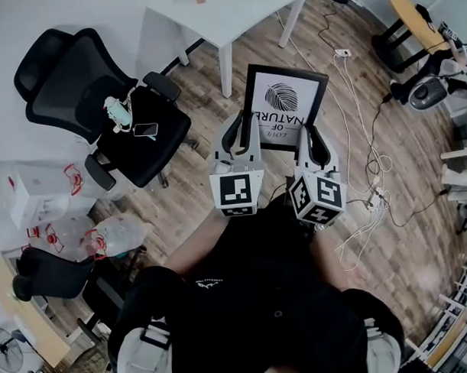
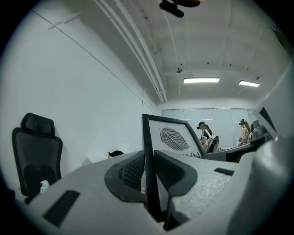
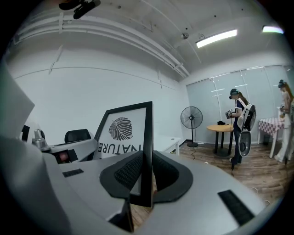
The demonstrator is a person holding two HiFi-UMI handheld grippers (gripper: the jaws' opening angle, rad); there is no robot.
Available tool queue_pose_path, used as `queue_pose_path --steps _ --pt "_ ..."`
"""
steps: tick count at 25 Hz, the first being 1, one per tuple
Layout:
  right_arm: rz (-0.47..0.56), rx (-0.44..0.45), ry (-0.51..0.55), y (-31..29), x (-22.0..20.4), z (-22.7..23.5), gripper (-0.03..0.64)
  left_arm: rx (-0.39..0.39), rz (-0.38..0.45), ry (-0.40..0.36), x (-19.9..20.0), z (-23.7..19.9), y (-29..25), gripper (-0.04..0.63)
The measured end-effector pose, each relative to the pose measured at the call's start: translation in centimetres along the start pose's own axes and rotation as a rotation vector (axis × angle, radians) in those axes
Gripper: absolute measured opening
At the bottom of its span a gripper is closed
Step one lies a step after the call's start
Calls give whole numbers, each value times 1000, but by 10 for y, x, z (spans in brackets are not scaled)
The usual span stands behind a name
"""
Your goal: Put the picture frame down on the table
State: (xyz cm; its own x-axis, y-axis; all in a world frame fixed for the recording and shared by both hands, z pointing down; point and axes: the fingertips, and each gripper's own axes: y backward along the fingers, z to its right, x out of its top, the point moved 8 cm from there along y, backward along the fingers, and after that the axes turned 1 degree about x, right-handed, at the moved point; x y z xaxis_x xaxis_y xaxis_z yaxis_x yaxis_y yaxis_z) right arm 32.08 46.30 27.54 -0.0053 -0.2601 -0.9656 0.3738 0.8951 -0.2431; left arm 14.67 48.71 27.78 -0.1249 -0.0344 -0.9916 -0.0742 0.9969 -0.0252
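While the head view looks down: one picture frame (image 1: 286,103) held over the wood floor (image 1: 373,238), apart from the one white table (image 1: 227,14); two grippers, left gripper (image 1: 241,126) and right gripper (image 1: 313,135).
Left gripper view: jaws clamped on the frame's left edge; two people (image 2: 205,137) far off.
Right gripper view: jaws clamped on its right edge; one fan (image 3: 191,120), shown in this gripper view only.

Wood floor (image 1: 208,129) bears a white table (image 1: 228,18) and loose cables (image 1: 360,101)
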Motion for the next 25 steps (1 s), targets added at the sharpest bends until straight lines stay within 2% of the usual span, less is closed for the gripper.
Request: queue_pose_path --steps 4,12,25 --pt "-19 8 -3 -3 -4 -8 66 15 -20 8 -4 -8 6 71" --pt "-46 63 -17 -44 -4 -4 65 72 -34 -19 -7 -21 -21 71" --pt "-57 165 -30 -170 30 34 65 170 -39 -52 4 -35 -136 72"
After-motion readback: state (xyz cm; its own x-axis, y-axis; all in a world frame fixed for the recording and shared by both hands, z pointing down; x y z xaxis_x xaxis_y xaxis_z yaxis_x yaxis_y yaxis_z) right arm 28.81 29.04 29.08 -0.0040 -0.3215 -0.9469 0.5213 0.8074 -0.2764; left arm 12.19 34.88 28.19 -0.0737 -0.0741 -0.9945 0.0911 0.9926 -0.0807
